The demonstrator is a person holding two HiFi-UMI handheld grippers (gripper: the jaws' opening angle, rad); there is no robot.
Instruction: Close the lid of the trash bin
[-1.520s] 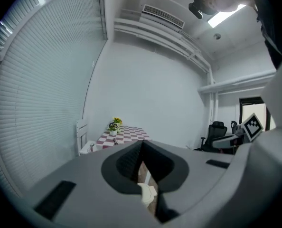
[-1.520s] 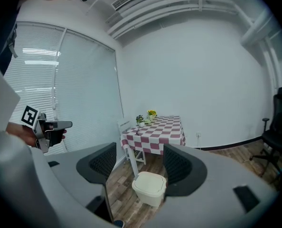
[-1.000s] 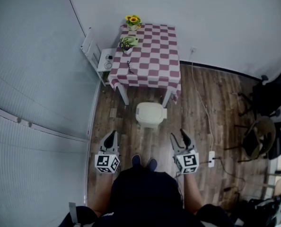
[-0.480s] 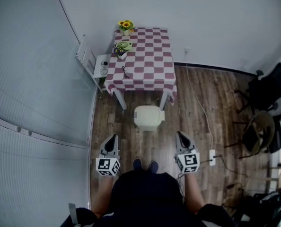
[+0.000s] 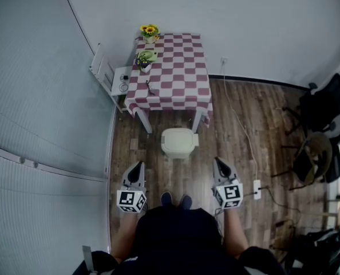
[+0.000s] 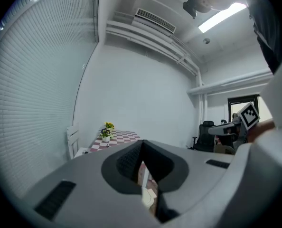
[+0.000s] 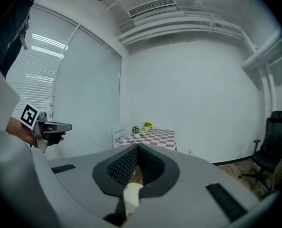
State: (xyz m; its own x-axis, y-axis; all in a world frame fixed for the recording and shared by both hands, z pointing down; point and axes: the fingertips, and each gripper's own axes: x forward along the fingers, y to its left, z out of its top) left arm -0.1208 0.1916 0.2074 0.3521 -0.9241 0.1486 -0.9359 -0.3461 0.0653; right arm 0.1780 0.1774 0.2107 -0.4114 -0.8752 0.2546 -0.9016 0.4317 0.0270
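A cream trash bin [image 5: 180, 142] stands on the wood floor in front of the chequered table; from above I see only its flat top. Both grippers hang in the air well short of it, at either side of the person's feet. My left gripper [image 5: 138, 165] is shut with nothing in it, its tips meeting in the left gripper view [image 6: 142, 143]. My right gripper [image 5: 218, 161] is also shut and holds nothing [image 7: 137, 146]. A sliver of the bin shows below the closed jaws in each gripper view [image 6: 146, 198] [image 7: 131, 196].
A table with a red-and-white cloth [image 5: 171, 67] carries sunflowers [image 5: 150, 31] and a small plant. A white chair [image 5: 104, 67] stands at its left by the wall. A power strip [image 5: 256, 189] and cable lie on the floor at right, near dark office chairs [image 5: 324, 105].
The right gripper's jaws have gone from spread open to shut, with nothing between them. The head view has shifted slightly; the left gripper stays shut.
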